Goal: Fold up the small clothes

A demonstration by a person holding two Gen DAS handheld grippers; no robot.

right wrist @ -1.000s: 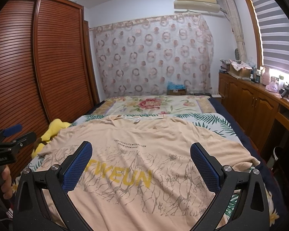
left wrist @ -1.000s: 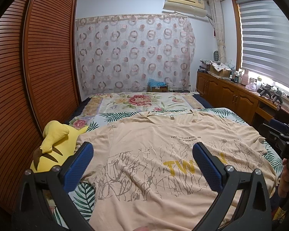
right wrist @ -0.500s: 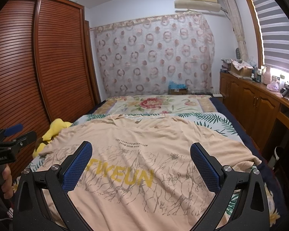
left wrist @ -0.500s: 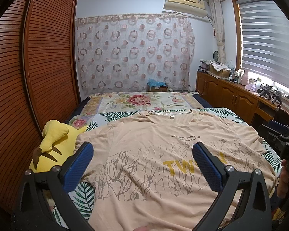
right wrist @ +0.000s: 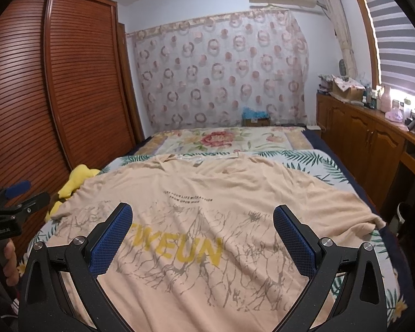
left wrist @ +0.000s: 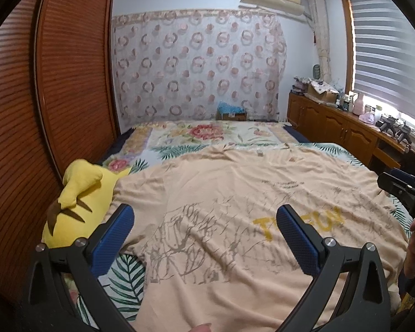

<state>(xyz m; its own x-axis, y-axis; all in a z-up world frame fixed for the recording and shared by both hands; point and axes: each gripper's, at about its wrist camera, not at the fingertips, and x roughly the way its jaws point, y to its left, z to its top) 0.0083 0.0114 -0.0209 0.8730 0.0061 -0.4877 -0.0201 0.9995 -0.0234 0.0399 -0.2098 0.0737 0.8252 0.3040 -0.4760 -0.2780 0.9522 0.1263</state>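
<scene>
Peach, wrinkled knit T-shirt (right wrist: 207, 193) is spread flat on the bed (right wrist: 312, 160); both grippers' fingers (left wrist: 116, 232) (right wrist: 293, 238) are held wide apart, empty.

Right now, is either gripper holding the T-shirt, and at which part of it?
Nothing is held. The left gripper and the right gripper are both open above the T-shirt, gripping no part of it.

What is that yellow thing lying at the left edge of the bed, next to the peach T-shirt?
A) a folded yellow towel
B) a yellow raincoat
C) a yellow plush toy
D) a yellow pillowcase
C: the yellow plush toy has stuffed, rounded limbs with brown markings, and it lies beside the left sleeve of the peach T-shirt on the bed, against the wardrobe.
</scene>
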